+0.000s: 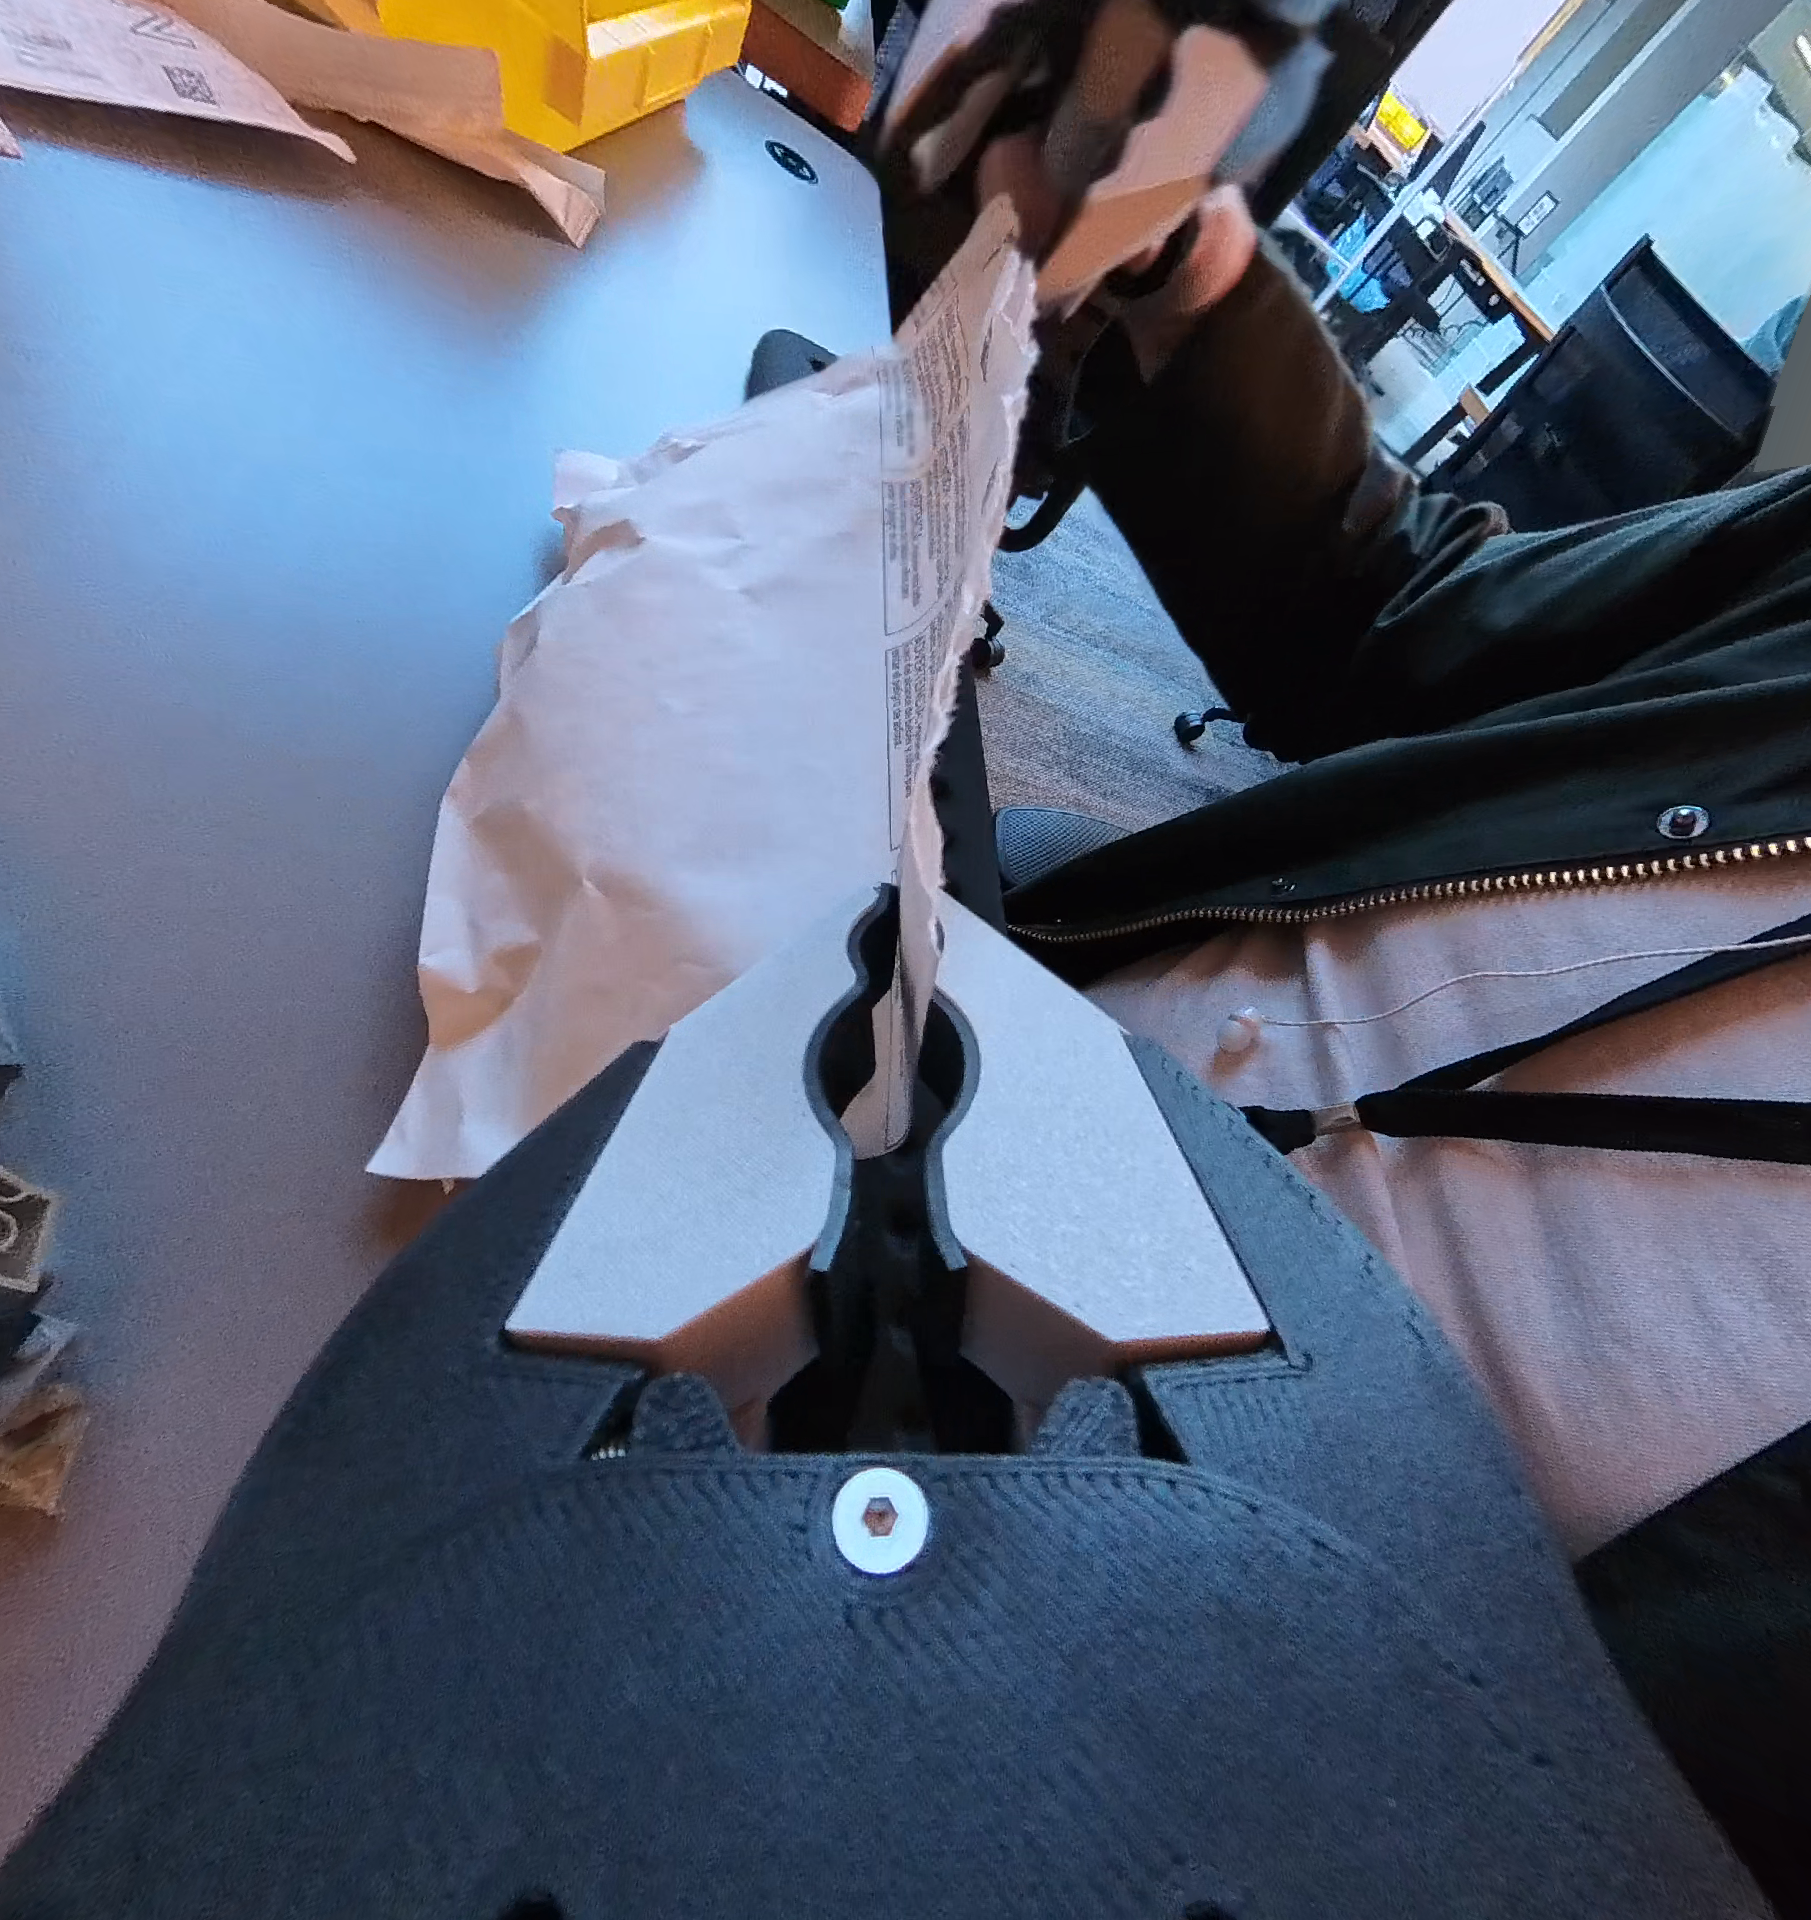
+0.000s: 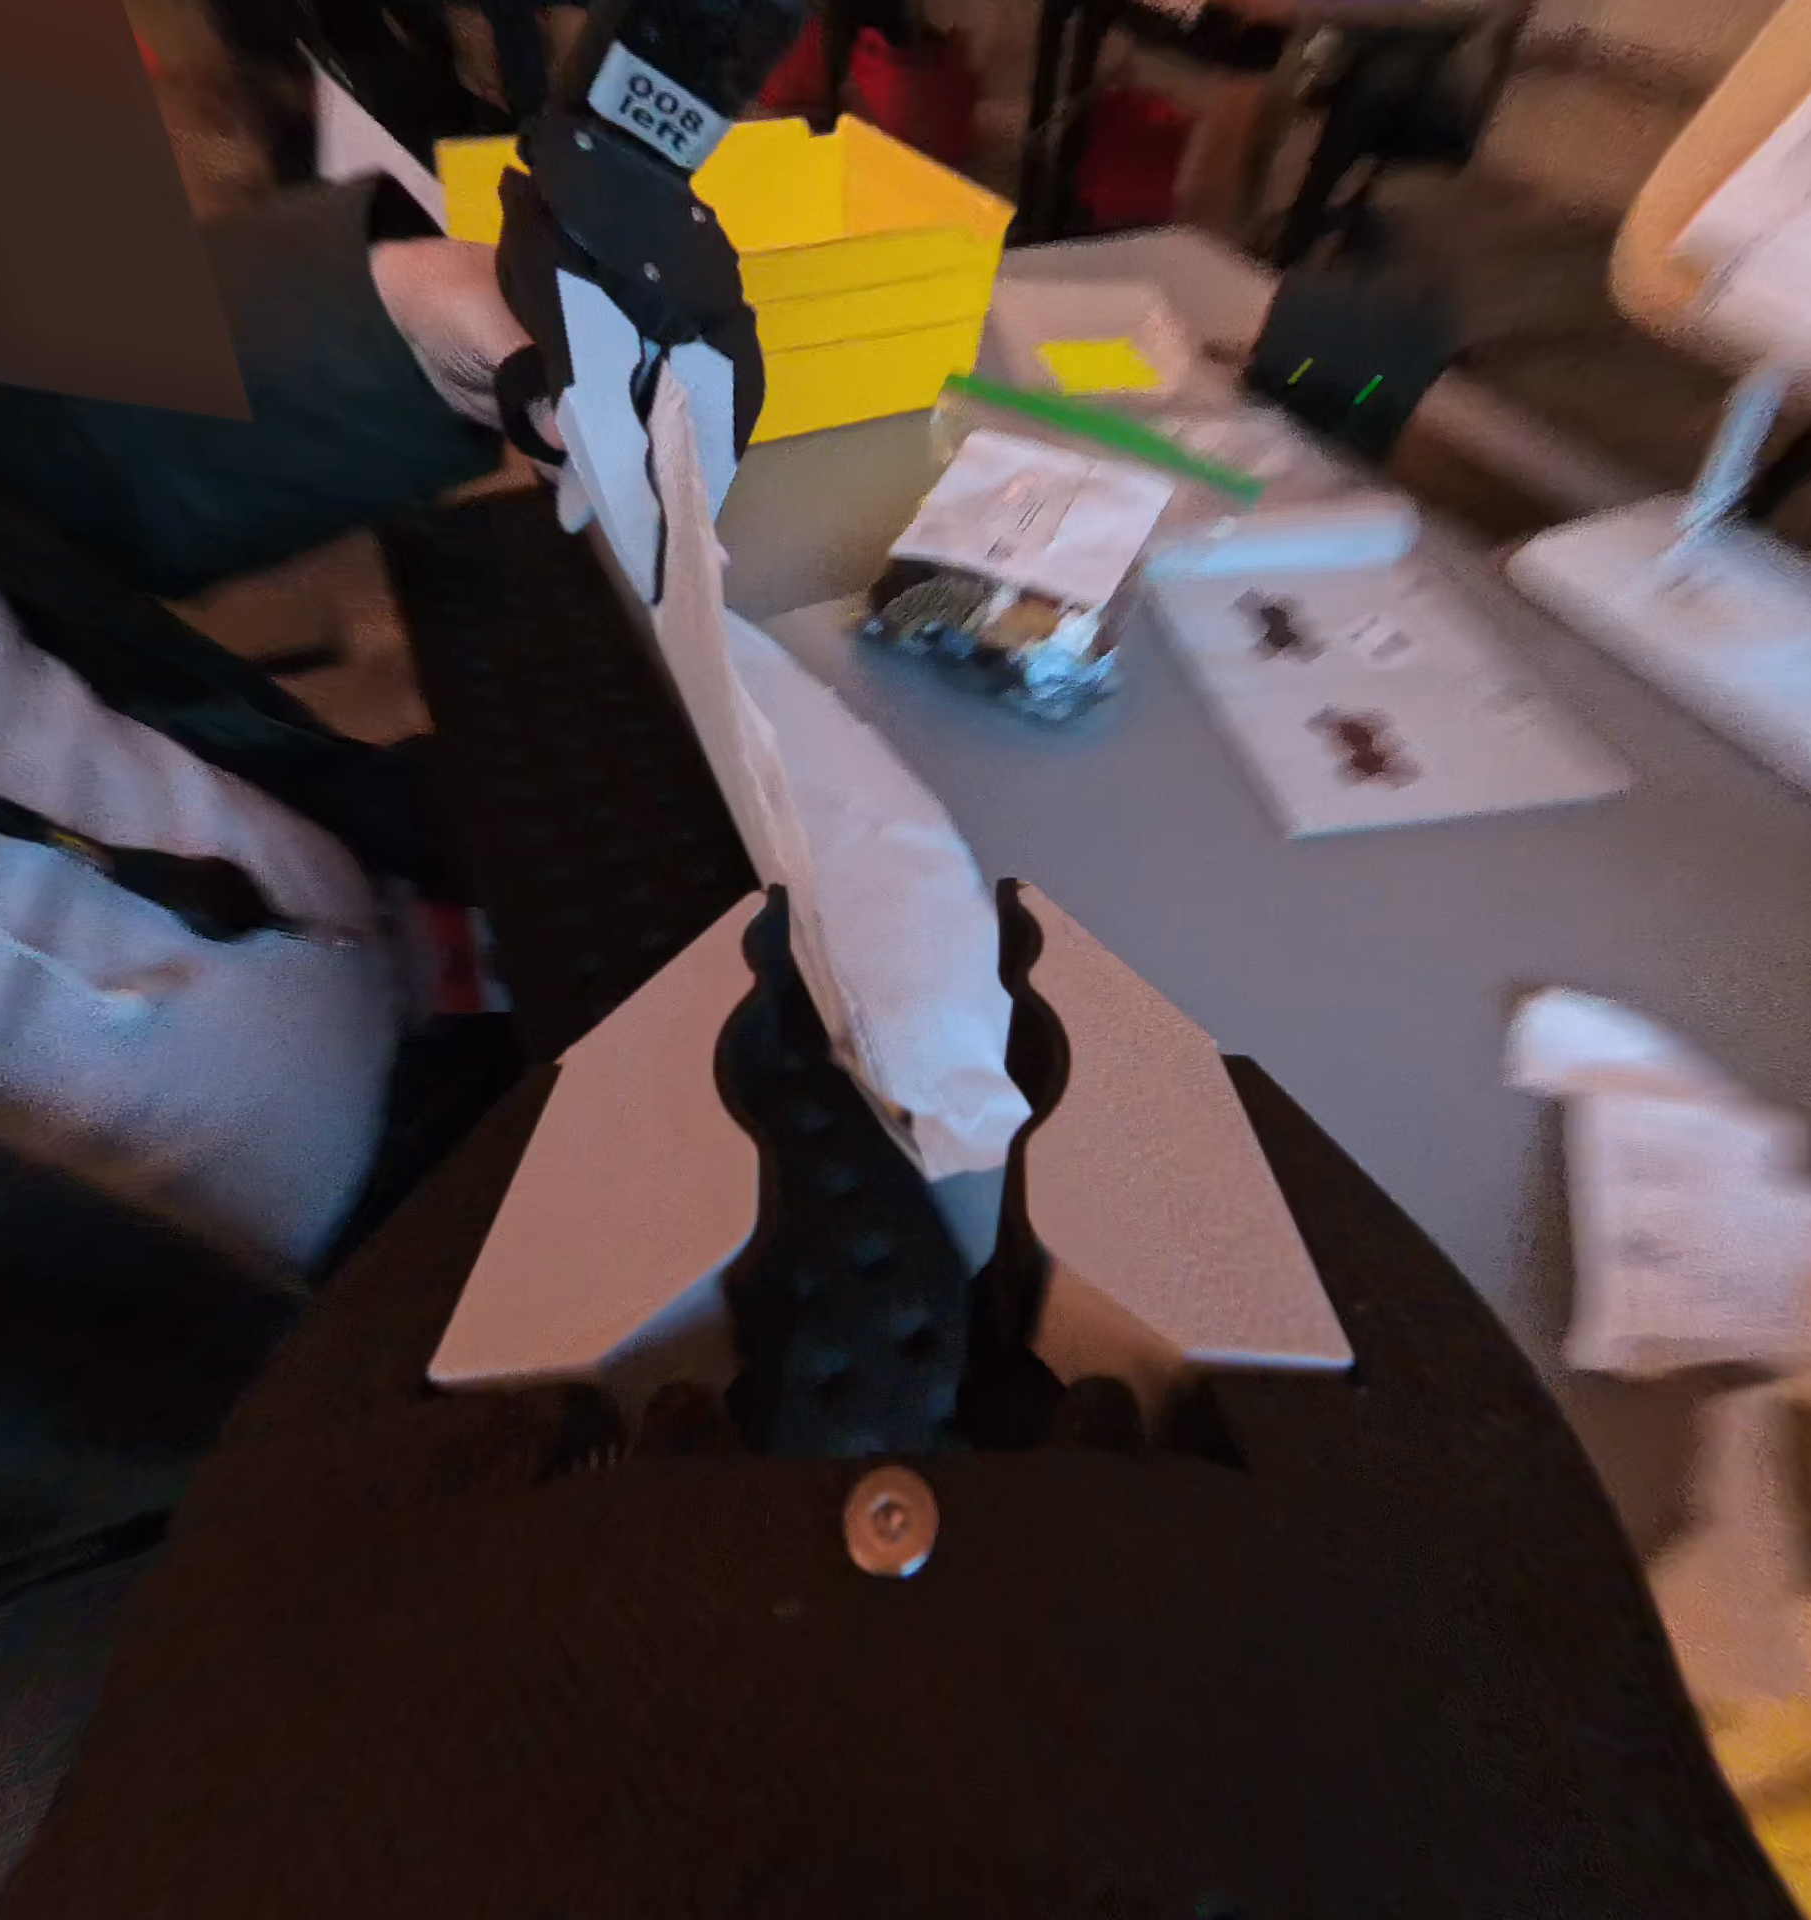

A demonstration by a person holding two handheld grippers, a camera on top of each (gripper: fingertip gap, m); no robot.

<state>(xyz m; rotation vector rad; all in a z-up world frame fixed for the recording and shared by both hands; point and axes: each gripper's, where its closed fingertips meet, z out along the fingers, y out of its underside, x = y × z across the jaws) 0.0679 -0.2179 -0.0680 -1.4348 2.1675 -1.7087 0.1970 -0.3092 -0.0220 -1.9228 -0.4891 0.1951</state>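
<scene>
A crumpled tan paper bag (image 1: 693,727) with a torn, printed edge hangs stretched between both grippers above the grey table (image 1: 205,468). My left gripper (image 1: 906,920) is shut on the torn edge at the bag's near end. It also shows in the right wrist view (image 2: 652,416), pinching the far end of the bag (image 2: 911,987). My right gripper (image 2: 885,904) has its jaws apart, with the bag's end lying between them against the right finger. It shows blurred in the left wrist view (image 1: 1036,260) at the bag's top end.
A yellow bin (image 2: 859,270) stands at the table's back, with more paper bags (image 1: 132,73) beside it. An opened bag of dark pieces (image 2: 1005,582), a green-strip zip bag (image 2: 1098,426), a printed sheet (image 2: 1379,707) and a black box (image 2: 1348,353) lie on the table. A person's jacket (image 1: 1503,727) is close by. The left gripper's tips are roughly 15 cm from the right gripper's.
</scene>
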